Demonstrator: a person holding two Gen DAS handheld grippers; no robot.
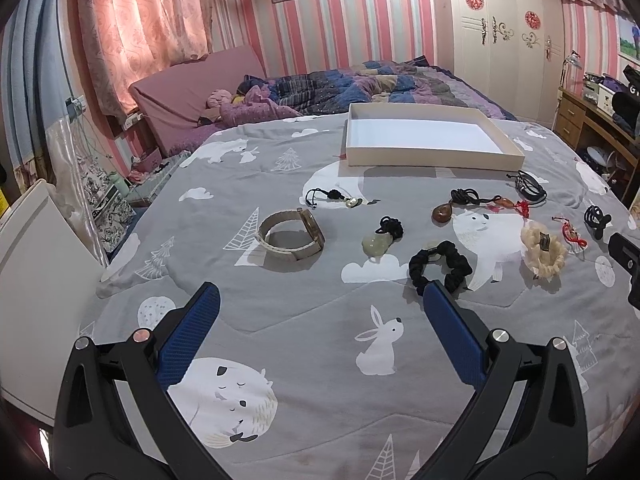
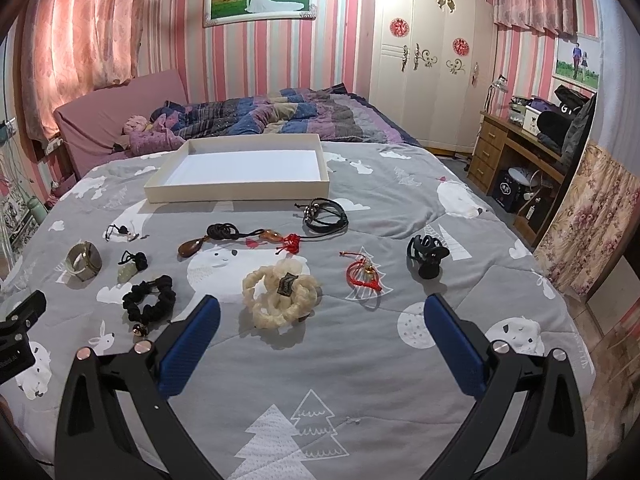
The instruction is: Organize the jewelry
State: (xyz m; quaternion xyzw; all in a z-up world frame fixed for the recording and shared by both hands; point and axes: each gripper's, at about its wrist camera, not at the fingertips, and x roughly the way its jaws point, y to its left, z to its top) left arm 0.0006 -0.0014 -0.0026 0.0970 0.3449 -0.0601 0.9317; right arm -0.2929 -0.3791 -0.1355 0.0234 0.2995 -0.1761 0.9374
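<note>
Several jewelry pieces lie on the grey bed cover in front of an empty white tray (image 1: 434, 157) (image 2: 236, 192). In the left wrist view I see a beige watch (image 1: 291, 236), a jade pendant (image 1: 376, 242), a black scrunchie (image 1: 440, 266) and a cream scrunchie (image 1: 544, 254). In the right wrist view the cream scrunchie (image 2: 280, 296), a red cord bracelet (image 2: 364, 276), a black hair claw (image 2: 426, 256), a brown pendant (image 2: 190, 248) and black cord bracelets (image 2: 326, 216) show. My left gripper (image 1: 320, 300) is open and empty, near the black scrunchie. My right gripper (image 2: 320, 312) is open and empty, just short of the cream scrunchie.
A rumpled quilt (image 2: 280, 116) and pillows lie behind the tray. A wardrobe (image 2: 432, 56) and a desk (image 2: 516, 148) stand to the right of the bed. A white board (image 1: 36, 280) leans at the bed's left side.
</note>
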